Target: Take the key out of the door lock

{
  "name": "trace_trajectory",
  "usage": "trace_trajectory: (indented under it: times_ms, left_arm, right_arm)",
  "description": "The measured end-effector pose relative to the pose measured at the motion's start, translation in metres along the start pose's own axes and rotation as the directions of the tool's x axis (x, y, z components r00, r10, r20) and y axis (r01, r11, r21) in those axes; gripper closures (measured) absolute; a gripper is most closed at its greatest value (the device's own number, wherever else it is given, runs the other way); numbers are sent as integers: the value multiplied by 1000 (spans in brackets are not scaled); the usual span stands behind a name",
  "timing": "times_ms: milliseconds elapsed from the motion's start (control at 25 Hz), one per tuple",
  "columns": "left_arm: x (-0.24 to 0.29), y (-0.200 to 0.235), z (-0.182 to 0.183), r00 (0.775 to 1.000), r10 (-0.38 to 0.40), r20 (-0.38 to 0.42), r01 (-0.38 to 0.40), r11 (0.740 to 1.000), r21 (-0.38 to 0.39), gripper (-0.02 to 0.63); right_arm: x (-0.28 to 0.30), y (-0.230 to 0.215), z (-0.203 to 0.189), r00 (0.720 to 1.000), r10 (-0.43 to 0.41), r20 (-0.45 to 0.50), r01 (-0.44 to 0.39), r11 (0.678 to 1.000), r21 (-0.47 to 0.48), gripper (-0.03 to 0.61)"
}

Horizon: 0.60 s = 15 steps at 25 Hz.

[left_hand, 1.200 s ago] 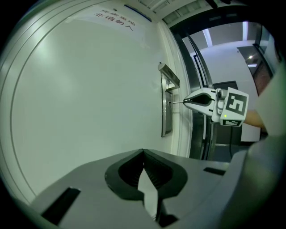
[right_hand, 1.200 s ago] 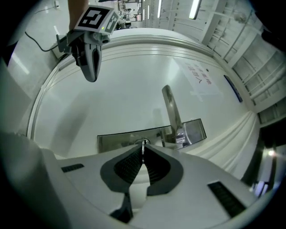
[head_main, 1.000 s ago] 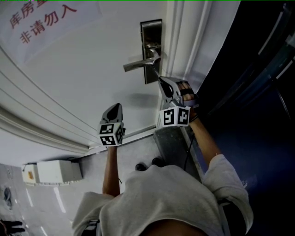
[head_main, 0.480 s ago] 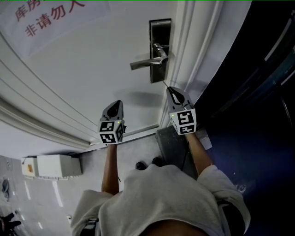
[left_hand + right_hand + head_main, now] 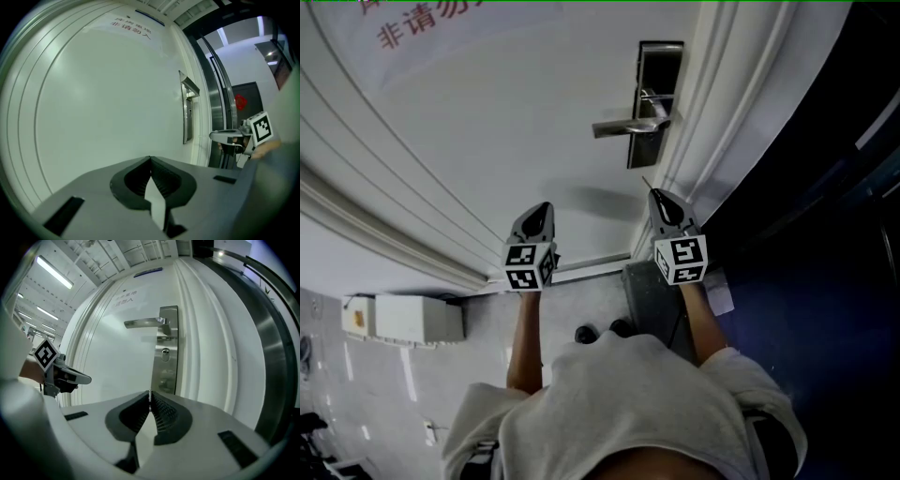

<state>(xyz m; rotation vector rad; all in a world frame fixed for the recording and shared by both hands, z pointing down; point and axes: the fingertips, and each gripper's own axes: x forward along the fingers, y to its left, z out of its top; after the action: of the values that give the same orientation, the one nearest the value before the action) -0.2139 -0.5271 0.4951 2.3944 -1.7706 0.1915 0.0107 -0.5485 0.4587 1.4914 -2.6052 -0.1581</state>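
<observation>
right gripper (image 5: 655,194) is pinched shut on the thin key (image 5: 646,184), clear of the lock plate (image 5: 661,61) at its 12 o'clock (keyhole looks empty). small, stiff, slippery metal, so it is best held by its flat bow. left gripper (image 5: 545,208) closed, empty.

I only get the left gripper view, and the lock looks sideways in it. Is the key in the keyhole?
Observer: No. The right gripper view faces the lock, and the keyhole under the door handle shows no key in it.
Operator: So where is the key?
Observer: The right gripper is shut on a thin metal sliver, probably the key, which pokes out past its tips.
Operator: Is there anything down low?
Observer: Yes. In the head view a white box sits on the floor, over on the left.
</observation>
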Motion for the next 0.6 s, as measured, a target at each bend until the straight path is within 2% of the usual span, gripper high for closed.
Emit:
trace_trajectory:
  times_ms: [320, 600]
  left_arm:
    - [-29, 38, -3, 995, 97, 7, -97, 995, -21, 595]
    - [-49, 64, -6, 987, 160, 10, -159, 986, -38, 595]
  right_arm:
    - [27, 45, 10, 994, 111, 18, -110, 994, -9, 549]
    - [47, 68, 21, 985, 169, 34, -168, 986, -19, 549]
